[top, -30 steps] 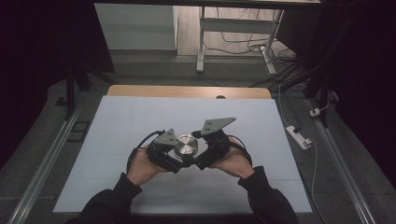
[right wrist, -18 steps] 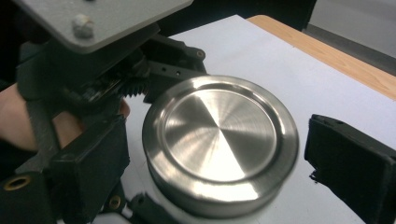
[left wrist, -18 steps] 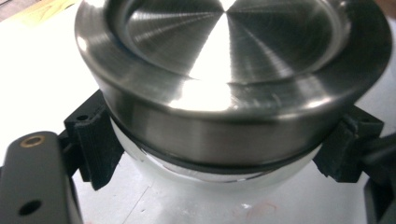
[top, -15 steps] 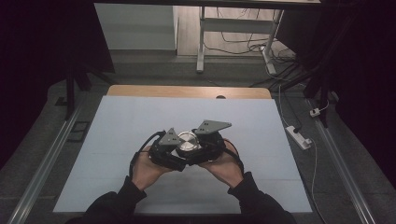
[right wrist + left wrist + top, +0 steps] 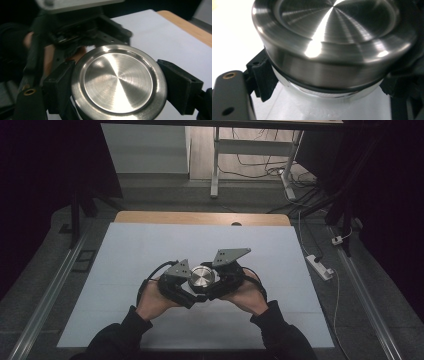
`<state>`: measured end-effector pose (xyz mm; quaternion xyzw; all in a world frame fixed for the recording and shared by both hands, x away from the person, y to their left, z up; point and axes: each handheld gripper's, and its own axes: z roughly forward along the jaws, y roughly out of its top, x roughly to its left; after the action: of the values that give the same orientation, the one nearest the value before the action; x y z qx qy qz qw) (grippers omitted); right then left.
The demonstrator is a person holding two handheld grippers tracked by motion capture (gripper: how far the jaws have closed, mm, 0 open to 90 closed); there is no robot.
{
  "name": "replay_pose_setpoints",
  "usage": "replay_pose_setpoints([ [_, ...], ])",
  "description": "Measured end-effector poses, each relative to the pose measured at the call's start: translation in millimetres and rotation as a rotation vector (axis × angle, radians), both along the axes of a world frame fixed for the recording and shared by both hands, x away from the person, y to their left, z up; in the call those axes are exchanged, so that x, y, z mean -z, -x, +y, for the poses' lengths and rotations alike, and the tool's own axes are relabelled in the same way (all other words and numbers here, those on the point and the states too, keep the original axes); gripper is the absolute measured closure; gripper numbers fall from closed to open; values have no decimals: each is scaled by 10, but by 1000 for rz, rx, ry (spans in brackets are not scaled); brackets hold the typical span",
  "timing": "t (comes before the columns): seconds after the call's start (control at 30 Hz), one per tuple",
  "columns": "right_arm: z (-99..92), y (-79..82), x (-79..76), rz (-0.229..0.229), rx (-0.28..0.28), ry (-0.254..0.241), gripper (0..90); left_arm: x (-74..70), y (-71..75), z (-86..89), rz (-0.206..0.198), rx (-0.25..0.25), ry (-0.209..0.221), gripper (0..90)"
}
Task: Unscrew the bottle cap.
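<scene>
A small jar with a brushed steel lid (image 5: pixel 201 278) is held above the white table (image 5: pixel 150 245) between both hands. In the left gripper view the lid (image 5: pixel 332 37) looms close, with a dark seal ring and the pale jar body (image 5: pixel 322 100) under it. My left gripper (image 5: pixel 327 87) is shut on that body just below the lid. My right gripper (image 5: pixel 120 87) is shut on the lid (image 5: pixel 117 80), one black jaw on each side of its rim. In the high view the left gripper (image 5: pixel 175 287) and right gripper (image 5: pixel 227 275) meet at the jar.
The white sheet covers the table up to a bare wooden strip (image 5: pixel 200 217) along the far edge. A white power strip (image 5: pixel 320 266) lies on the floor to the right. Desk legs and cables (image 5: pixel 250 165) stand beyond the table.
The jar and both grippers have drifted slightly toward the person. Both grippers keep their hold.
</scene>
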<state>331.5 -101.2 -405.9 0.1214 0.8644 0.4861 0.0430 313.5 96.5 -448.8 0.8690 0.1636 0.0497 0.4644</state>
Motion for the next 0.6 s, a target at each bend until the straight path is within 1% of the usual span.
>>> replay_pose_setpoints([
  [0.03, -30, -25, 1, 16, -61, -11, 185, -2, 1, 3, 2, 23, 1, 154],
  [0.07, -30, -25, 1, 16, -61, -11, 185, -5, -2, 10, -1, 44, -8, 154],
  [0.1, -41, -32, 2, 22, -81, -13, 185, -3, 0, 11, -3, 66, -7, 154],
  [0.13, -68, -52, 9, 26, -135, -18, 184, 2, 1, 8, 1, 78, 0, 154],
  [0.17, -76, -59, 16, 29, -160, -22, 184, 6, 1, 7, 3, 95, 1, 154],
  [0.2, -85, -61, 21, 30, -178, -21, 183, 12, 5, 0, 3, 104, 2, 154],
  [0.23, -85, -61, 21, 30, -178, -21, 183, 18, 7, -7, 1, 106, -2, 154],
  [0.27, -94, -66, 28, 16, -184, -13, 181, 22, 10, -17, 1, 97, -2, 154],
  [0.3, -94, -66, 28, 16, -184, -13, 178, 23, 5, -21, 0, 84, -4, 154],
  [0.33, -94, -65, 28, 11, -171, -14, 171, 21, 0, -18, 3, 64, -3, 154],
  [0.4, -93, -59, 7, 9, -108, -21, 108, 16, -8, 0, -6, 24, -11, 154],
  [0.43, -101, -66, -25, 17, -50, -32, 70, 15, -11, 11, -4, -26, -8, 154],
  [0.47, -101, -66, -25, 17, -50, -32, 70, 15, -11, 11, -4, -26, -8, 154],
  [0.5, -106, -68, -37, 23, -31, -36, 55, 15, -15, 20, -6, -63, -7, 154],
  [0.53, -112, -69, -52, 32, 5, -36, 37, 15, -20, 27, -9, -88, -10, 154],
  [0.57, -112, -66, -59, 37, 31, -34, 34, 13, -25, 33, -15, -103, -17, 154],
  [0.6, -107, -60, -62, 39, 52, -29, 30, 15, -23, 30, -18, -131, -19, 154],
])
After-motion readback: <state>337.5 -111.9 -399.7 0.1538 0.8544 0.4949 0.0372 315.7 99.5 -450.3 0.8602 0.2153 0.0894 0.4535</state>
